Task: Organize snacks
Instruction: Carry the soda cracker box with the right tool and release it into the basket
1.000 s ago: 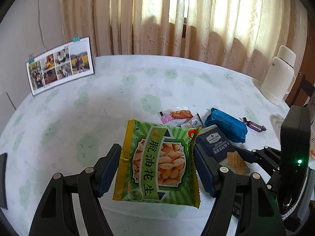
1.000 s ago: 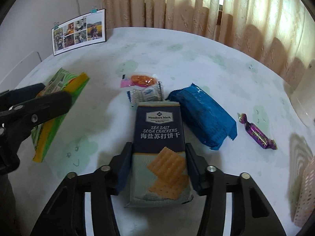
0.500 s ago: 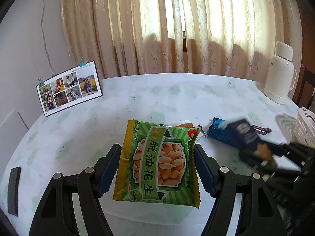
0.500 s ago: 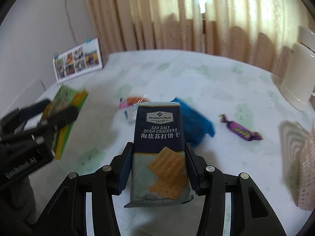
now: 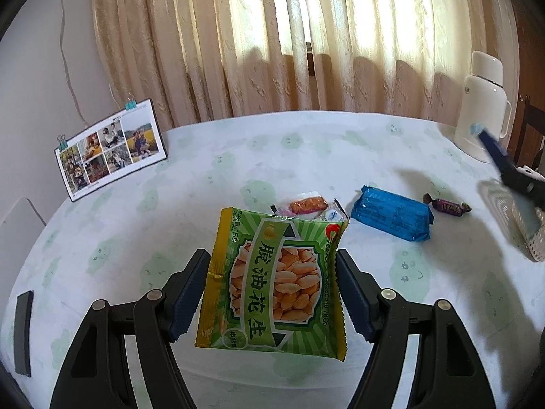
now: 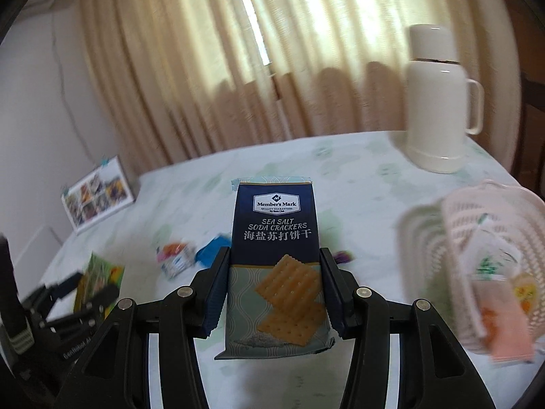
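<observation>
Leaning against the wall at the far left of the round table with its pale green-patterned cloth (image 5: pixel 190 184) stands a black-framed photo collage card (image 5: pixel 110 155) with two clips on top. Nearer, the left gripper (image 5: pixel 272 293) has its jaws clenched on a green and yellow peanut packet (image 5: pixel 277 284), lifted clear of the cloth. Just behind the packet lie a small clear-wrapped orange snack (image 5: pixel 306 203) and a little white sachet (image 5: pixel 329 214), touching each other. To their right rests a blue foil-wrapped biscuit pack (image 5: pixel 391 217), and just beside it a purple twist-wrapped candy (image 5: pixel 447 206). In the right wrist view, the right gripper (image 6: pixel 274 289) is grasping a navy sea salt soda cracker pack (image 6: pixel 276 266) by its sides, held upright above the table. Right of it sits a pale pink perforated plastic basket (image 6: pixel 453 248) with a few packets inside, blurred. Behind the basket stands a cream thermos jug with a handle (image 6: pixel 437 102).
</observation>
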{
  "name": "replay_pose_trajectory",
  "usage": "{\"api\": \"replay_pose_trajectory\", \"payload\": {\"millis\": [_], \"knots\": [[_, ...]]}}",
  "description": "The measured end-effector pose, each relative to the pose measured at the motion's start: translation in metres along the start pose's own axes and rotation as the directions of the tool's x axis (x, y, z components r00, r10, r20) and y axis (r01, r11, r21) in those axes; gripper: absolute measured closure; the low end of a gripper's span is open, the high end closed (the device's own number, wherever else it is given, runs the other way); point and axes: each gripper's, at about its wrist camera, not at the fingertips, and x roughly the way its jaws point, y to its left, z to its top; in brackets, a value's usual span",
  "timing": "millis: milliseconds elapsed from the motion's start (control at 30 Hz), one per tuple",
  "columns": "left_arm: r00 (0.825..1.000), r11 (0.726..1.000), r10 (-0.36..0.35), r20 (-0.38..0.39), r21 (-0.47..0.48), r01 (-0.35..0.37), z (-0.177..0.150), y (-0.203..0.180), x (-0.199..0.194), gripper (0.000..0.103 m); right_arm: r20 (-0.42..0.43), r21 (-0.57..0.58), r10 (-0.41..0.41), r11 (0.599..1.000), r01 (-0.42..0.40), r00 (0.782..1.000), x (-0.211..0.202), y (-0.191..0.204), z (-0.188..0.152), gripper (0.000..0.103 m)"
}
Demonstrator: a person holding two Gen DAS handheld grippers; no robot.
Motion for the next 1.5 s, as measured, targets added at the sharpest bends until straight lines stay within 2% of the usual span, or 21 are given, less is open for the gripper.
{"api": "replay_pose_trajectory", "payload": {"millis": [267, 400, 533, 667, 967, 1067, 1167, 1300, 1400, 1500], "knots": [[0.999, 1.000, -0.011, -0.042, -0.003, 0.010, -0.004, -0.004, 0.010, 0.033, 0.066, 0.113, -0.070, 0.992, 0.062, 0.995, -0.022, -0.043, 0.011, 0.052], [0.999, 1.000, -0.013, -0.052, -0.005, 0.013, -0.005, -0.003, 0.012, 0.033, 0.075, 0.157, -0.138, 0.980, 0.125, 0.988, -0.027, -0.062, 0.010, 0.052], [0.998, 1.000, -0.023, -0.065, -0.010, 0.023, -0.006, -0.003, 0.014, 0.033, 0.083, 0.202, -0.217, 0.960, 0.196, 0.973, -0.032, -0.081, 0.011, 0.052], [0.997, 1.000, -0.027, -0.068, -0.007, 0.027, -0.005, -0.002, 0.015, 0.033, 0.061, 0.242, -0.258, 0.941, 0.237, 0.964, -0.033, -0.097, 0.009, 0.052], [0.997, 1.000, -0.031, -0.074, -0.005, 0.031, -0.005, -0.003, 0.017, 0.033, 0.023, 0.303, -0.396, 0.878, 0.371, 0.918, -0.037, -0.121, 0.005, 0.052], [0.996, 0.999, -0.037, -0.075, -0.003, 0.037, -0.006, -0.004, 0.017, 0.033, 0.036, 0.350, -0.399, 0.864, 0.363, 0.916, -0.043, -0.130, 0.005, 0.052], [0.996, 0.999, -0.048, -0.077, 0.000, 0.048, -0.006, -0.005, 0.018, 0.033, 0.085, 0.366, -0.407, 0.862, 0.351, 0.910, -0.053, -0.129, 0.005, 0.052], [0.992, 0.996, -0.086, -0.092, -0.012, 0.086, -0.005, -0.006, 0.018, 0.033, 0.136, 0.375, -0.419, 0.861, 0.345, 0.898, -0.064, -0.125, 0.006, 0.051], [0.982, 0.990, -0.142, -0.128, -0.039, 0.138, -0.003, -0.007, 0.019, 0.033, 0.153, 0.389, -0.419, 0.858, 0.335, 0.895, -0.069, -0.127, 0.007, 0.051], [0.978, 0.987, -0.160, -0.132, -0.043, 0.156, 0.000, -0.011, 0.015, 0.033, 0.160, 0.399, -0.421, 0.855, 0.332, 0.893, -0.072, -0.131, 0.007, 0.051]]}}
